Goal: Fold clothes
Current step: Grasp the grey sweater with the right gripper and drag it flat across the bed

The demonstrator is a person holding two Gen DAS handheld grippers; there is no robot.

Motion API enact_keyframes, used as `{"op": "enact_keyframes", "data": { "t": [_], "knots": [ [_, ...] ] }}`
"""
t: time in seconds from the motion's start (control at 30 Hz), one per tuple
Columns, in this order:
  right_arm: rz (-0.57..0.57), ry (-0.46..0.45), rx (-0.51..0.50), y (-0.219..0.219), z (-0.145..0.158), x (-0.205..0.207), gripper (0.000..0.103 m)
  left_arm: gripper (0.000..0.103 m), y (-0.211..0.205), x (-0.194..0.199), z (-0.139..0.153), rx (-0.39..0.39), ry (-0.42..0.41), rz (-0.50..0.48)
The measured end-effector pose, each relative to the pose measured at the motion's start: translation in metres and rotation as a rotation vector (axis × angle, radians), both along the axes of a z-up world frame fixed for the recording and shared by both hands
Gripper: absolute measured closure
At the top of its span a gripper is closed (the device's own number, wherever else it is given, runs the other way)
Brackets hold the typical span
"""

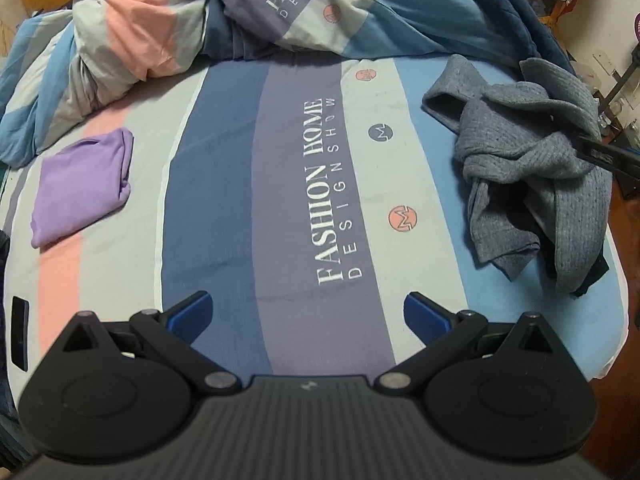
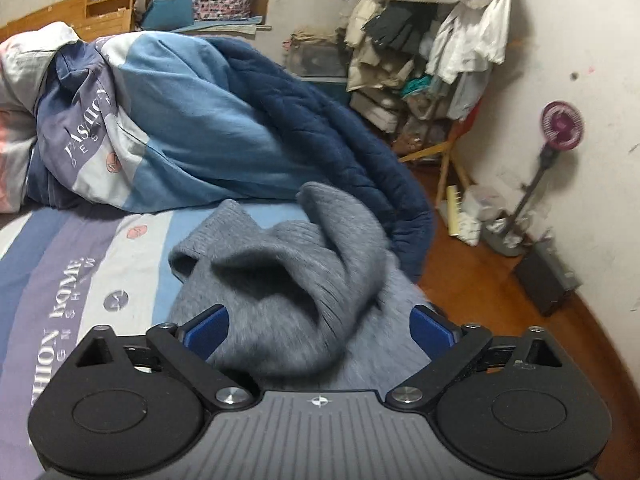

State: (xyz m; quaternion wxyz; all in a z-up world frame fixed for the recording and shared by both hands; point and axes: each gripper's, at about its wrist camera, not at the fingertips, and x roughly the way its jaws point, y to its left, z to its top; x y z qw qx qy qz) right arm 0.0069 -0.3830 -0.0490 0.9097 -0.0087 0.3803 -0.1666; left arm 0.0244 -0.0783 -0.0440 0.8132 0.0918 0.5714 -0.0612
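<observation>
A crumpled grey knit garment (image 1: 532, 168) lies at the right edge of the striped bed sheet (image 1: 280, 200). A folded purple garment (image 1: 80, 184) lies at the left. My left gripper (image 1: 308, 312) is open and empty above the near middle of the bed. My right gripper (image 2: 320, 328) is open, its jaws spread on either side of the grey garment (image 2: 288, 280), right over it. Its black finger also shows in the left wrist view (image 1: 604, 156), on the grey garment.
A bunched striped duvet (image 1: 160, 32) and a dark blue quilt (image 2: 340, 140) fill the back of the bed. Right of the bed lies wooden floor (image 2: 500, 300), with a cluttered clothes rack (image 2: 432, 52), a small fan (image 2: 560, 126) and a dark box (image 2: 548, 280).
</observation>
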Motion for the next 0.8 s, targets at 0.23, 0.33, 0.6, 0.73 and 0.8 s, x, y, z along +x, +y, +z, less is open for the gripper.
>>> {"op": "enact_keyframes", "data": {
  "t": [0.23,0.33,0.6,0.73,0.8],
  "knots": [
    [0.016,0.011,-0.05,0.003,-0.02,0.017,0.092,0.0,0.001,0.01,-0.006,0.011,0.03,0.023],
    [0.063,-0.05,-0.073,0.019,-0.009,0.003,0.092,0.0,0.009,0.009,-0.005,-0.009,0.03,0.041],
    [0.449,-0.19,0.058,0.127,0.049,-0.042,0.092,0.0,0.078,-0.004,0.01,-0.061,-0.024,0.151],
    [0.694,-0.175,0.137,0.208,0.057,-0.049,0.092,0.0,0.157,-0.014,0.019,-0.056,-0.072,0.315],
    [0.787,-0.159,0.202,0.253,0.052,-0.049,0.092,0.0,0.206,-0.024,0.02,-0.049,-0.087,0.407]
  ]
}}
